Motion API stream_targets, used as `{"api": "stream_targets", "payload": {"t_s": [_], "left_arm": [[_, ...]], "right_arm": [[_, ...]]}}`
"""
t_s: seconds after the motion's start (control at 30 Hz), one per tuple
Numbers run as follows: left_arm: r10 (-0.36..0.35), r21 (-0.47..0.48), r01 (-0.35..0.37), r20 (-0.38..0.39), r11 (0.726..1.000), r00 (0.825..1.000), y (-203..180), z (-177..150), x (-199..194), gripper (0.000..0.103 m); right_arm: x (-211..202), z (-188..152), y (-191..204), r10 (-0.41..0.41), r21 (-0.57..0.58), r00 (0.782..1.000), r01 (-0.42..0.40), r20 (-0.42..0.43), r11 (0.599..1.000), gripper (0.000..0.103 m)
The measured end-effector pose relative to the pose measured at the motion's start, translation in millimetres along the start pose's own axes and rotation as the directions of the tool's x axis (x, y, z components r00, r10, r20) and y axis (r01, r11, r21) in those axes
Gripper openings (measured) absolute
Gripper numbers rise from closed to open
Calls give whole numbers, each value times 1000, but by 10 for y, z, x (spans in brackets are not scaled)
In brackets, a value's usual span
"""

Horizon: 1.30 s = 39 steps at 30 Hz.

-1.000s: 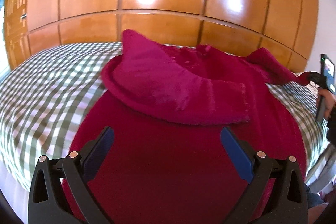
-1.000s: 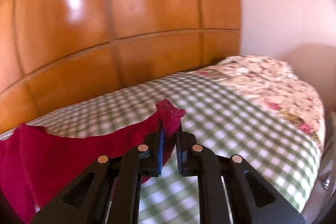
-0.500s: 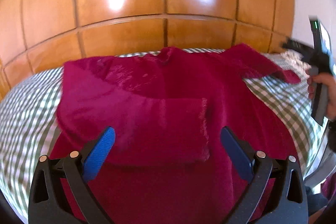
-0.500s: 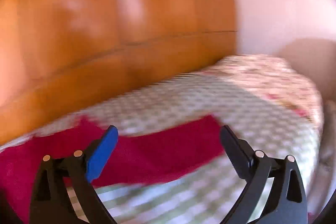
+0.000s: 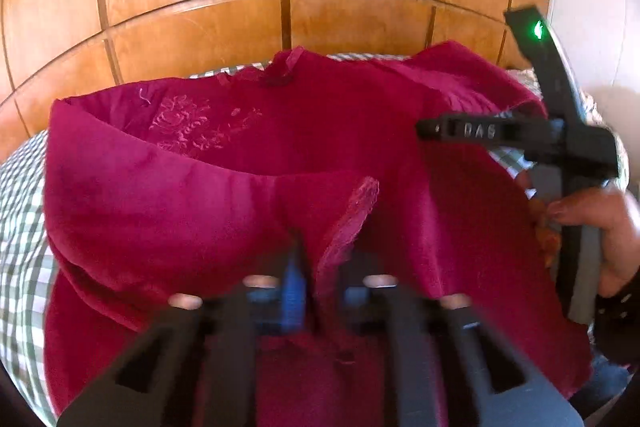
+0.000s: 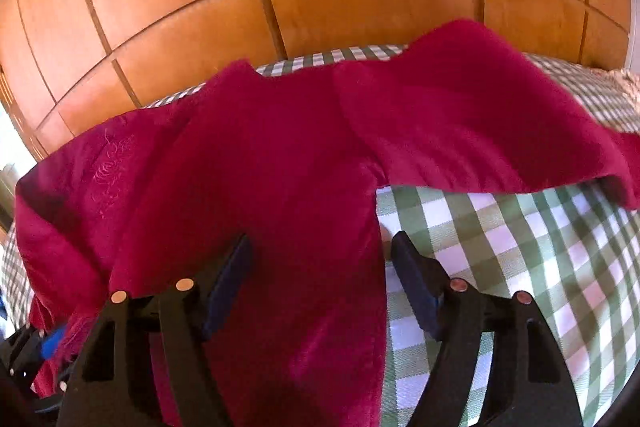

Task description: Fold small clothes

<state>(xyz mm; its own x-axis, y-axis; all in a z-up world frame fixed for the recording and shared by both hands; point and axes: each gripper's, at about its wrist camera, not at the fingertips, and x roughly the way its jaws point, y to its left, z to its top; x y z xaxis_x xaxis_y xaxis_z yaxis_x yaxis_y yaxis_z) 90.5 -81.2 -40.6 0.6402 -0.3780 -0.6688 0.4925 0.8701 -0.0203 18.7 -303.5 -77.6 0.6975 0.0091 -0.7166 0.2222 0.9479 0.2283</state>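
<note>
Crimson garment (image 5: 248,211) in left tool (image 5: 320,295)

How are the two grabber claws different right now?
The left gripper has its fingers pinched nearly together on the lacy cuff of the red garment; the right gripper has its fingers spread wide and holds nothing.
The left gripper looks blurry in its own view; the right gripper looks sharp.
The right gripper straddles the garment's side edge over the checked bedcover.
Both are black with blue pads.
</note>
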Motion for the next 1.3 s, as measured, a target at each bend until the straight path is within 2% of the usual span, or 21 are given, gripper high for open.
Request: {"api": "stream_targets", "payload": {"t_s": [0.13, 0.27, 0.37, 0.5, 0.63, 0.77, 0.87, 0.93, 1.03, 1.1, 1.13, 1.23, 1.3], "left_arm": [[-10, -38, 13, 56, 999, 998, 179, 112, -228, 6], [59, -72, -50, 127, 996, 990, 551, 270, -543, 6], [121, -141, -100, 153, 985, 981, 943, 346, -730, 6], [253, -214, -214, 178, 953, 951, 1526, 392, -967, 6], [371, -260, -318, 190, 912, 909, 2064, 474, -1100, 6], [480, -297, -419, 173, 858, 860, 2597, 512, -1153, 6], [568, -292, -512, 155, 808, 808, 2939, 510, -1131, 6], [605, -299, -548, 143, 781, 783, 3122, 482, -1128, 6], [668, -352, -599, 118, 720, 734, 3452, 416, -1196, 6], [708, -404, -624, 90, 669, 701, 3679, 355, -1236, 6], [733, -433, -642, 68, 633, 676, 3816, 313, -1250, 6], [776, -458, -682, 29, 570, 630, 4084, 226, -1224, 6], [811, -442, -730, -9, 521, 585, 4241, 164, -1145, 6]], "right_arm": [[18, 16, -4, -15, -1, 1000, 15, 7, 1000, 79], [-2, -18, -28, -17, 6, 1000, 16, 10, 1000, 83], [33, -10, -16, -19, 5, 1000, 19, 9, 1000, 85], [38, -9, -1, -25, 1, 1000, 25, 8, 1000, 86], [41, -8, -2, -22, 2, 1000, 22, 8, 1000, 87], [41, -11, 0, -23, 5, 1000, 23, 9, 1000, 87], [43, -11, 0, -25, 2, 1000, 25, 9, 1000, 88], [46, -9, 2, -26, 2, 1000, 26, 7, 1000, 88], [54, -4, 13, -31, -3, 1000, 31, 2, 1000, 88], [60, -1, 18, -35, -6, 999, 35, -3, 999, 88], [64, 0, 25, -39, -9, 999, 39, -4, 999, 88], [73, 4, 39, -47, -15, 999, 47, -9, 999, 89], [76, 7, 45, -52, -19, 999, 52, -11, 998, 89]]}}
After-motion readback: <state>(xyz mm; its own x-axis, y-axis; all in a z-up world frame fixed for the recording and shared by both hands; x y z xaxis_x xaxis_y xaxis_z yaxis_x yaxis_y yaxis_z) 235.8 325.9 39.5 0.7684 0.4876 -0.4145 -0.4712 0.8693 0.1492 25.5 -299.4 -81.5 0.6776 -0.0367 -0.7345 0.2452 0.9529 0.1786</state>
